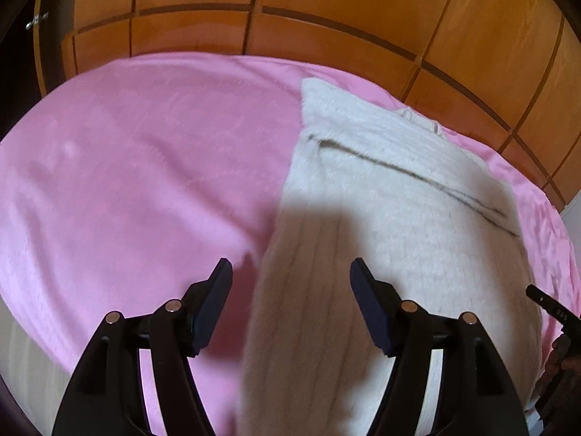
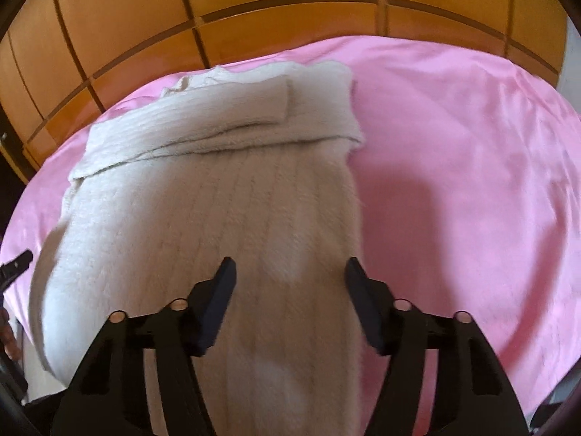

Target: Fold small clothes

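Observation:
A cream ribbed knit sweater [image 1: 392,218] lies on a pink bed sheet [image 1: 145,167], its sleeves folded across the far part. It also shows in the right wrist view [image 2: 218,200] on the sheet [image 2: 454,145]. My left gripper [image 1: 290,272] is open and empty, hovering over the sweater's near left edge. My right gripper [image 2: 290,272] is open and empty above the sweater's near right part. The right gripper's tip shows at the right edge of the left wrist view [image 1: 544,301]; the left gripper's tip shows at the left edge of the right wrist view [image 2: 14,265].
A glossy wooden panelled headboard [image 1: 326,29] rises behind the bed and shows in the right wrist view [image 2: 254,7] too. Pink sheet spreads left of the sweater in the left wrist view and right of it in the right wrist view.

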The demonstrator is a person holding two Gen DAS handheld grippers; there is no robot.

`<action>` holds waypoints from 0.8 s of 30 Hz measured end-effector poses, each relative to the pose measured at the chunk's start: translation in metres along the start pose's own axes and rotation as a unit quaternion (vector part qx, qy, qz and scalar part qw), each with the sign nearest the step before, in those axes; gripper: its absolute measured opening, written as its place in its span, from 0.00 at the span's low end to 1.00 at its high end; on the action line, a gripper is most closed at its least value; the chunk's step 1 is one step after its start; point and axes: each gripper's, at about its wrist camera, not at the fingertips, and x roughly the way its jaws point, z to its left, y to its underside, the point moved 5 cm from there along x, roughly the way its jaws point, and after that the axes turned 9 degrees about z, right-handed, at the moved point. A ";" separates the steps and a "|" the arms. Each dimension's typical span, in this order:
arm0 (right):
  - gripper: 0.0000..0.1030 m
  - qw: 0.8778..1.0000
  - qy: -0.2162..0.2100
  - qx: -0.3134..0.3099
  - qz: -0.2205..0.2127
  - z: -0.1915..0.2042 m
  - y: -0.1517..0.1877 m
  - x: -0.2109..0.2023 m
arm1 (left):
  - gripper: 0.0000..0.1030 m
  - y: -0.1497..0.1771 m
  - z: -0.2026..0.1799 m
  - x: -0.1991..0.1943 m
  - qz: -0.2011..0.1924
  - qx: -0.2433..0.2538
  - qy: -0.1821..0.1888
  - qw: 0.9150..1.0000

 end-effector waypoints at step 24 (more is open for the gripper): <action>0.04 0.999 0.022 0.001 0.028 -0.032 0.029 0.000 | 0.08 0.055 0.029 -0.006 0.062 -0.013 0.052 0.997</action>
